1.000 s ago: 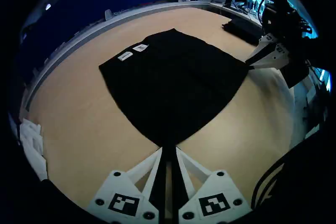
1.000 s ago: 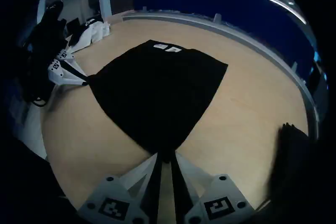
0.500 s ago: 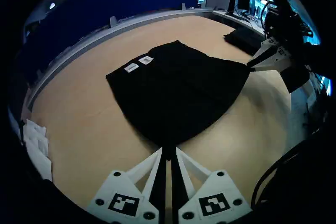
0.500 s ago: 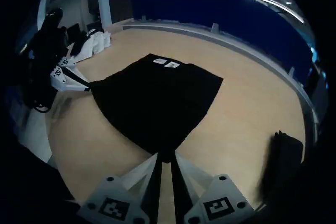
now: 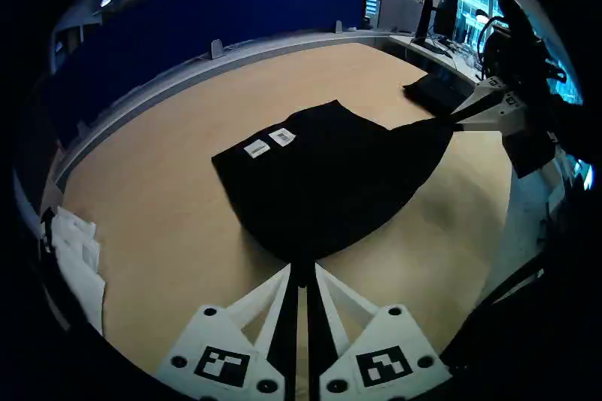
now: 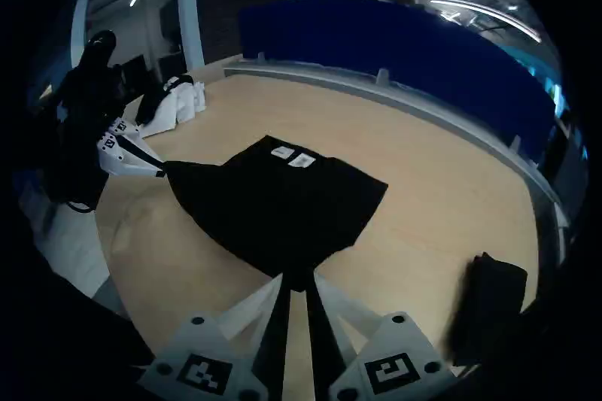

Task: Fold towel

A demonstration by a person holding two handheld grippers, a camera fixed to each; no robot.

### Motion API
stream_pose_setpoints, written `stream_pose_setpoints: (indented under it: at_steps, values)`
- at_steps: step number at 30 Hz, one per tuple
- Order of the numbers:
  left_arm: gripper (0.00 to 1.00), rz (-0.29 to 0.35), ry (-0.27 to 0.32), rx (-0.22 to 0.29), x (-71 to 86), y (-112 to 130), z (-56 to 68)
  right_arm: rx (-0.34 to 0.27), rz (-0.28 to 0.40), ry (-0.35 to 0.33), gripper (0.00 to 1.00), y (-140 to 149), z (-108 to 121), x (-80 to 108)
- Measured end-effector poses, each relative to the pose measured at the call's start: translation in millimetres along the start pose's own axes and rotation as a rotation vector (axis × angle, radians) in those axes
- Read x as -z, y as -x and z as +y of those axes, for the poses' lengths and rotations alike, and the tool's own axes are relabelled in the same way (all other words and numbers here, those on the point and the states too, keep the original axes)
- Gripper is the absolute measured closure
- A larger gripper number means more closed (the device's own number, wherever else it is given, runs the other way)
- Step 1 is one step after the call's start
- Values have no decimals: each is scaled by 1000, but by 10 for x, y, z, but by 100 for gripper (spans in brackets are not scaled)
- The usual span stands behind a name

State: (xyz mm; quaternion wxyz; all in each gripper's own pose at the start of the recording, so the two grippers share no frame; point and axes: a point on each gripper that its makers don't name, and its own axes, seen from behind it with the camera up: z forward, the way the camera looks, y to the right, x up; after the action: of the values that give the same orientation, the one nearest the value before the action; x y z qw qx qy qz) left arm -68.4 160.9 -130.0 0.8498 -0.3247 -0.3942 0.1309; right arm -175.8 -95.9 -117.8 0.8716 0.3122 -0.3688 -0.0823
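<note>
The left gripper (image 5: 302,273) had its fingers pressed together on one near corner of the black towel (image 5: 331,175), and the right gripper (image 6: 299,281) pinched the other near corner in the same way. Both corners were held up off the wooden surface (image 5: 150,198). From each gripper the cloth ran forward and down, and its far part lay flat on the surface ahead, with two small white tags (image 5: 269,143) on the upper face near the far edge. The stretch between the two grippers looked drawn fairly taut rather than bunched. By my reckoning the fold was only begun: the corners were in hand and raised, but the near edge had not yet been carried over to meet the far edge, and no laid-down crease could be seen. Whether the towel had been doubled once already I could not tell, the cloth being too dark. What remained was bringing the held edge forward over the tags, laying it down square, letting go, and any further folds.
</note>
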Motion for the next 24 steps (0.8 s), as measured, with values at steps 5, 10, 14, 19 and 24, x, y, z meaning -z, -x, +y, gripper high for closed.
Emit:
stream_pose_setpoints:
  at_steps: [5, 10, 14, 19, 24]
  values:
    - [93, -4, 11, 14, 83, 0, 61, 2, -6, 0, 86, 1, -20, 81]
    - [93, -7, 13, 20, 89, -10, 92, -5, -7, 4, 86, 4, -12, 70]
    - [93, -3, 11, 26, 75, -60, 68, -11, -1, 2, 86, -38, 5, 46]
    - [93, 2, 8, 47, 43, -154, 13, -12, 6, 2, 86, -112, 59, -13]
    - [93, 3, 13, 95, -11, -247, -47, -12, 12, 1, 87, -207, 145, -93]
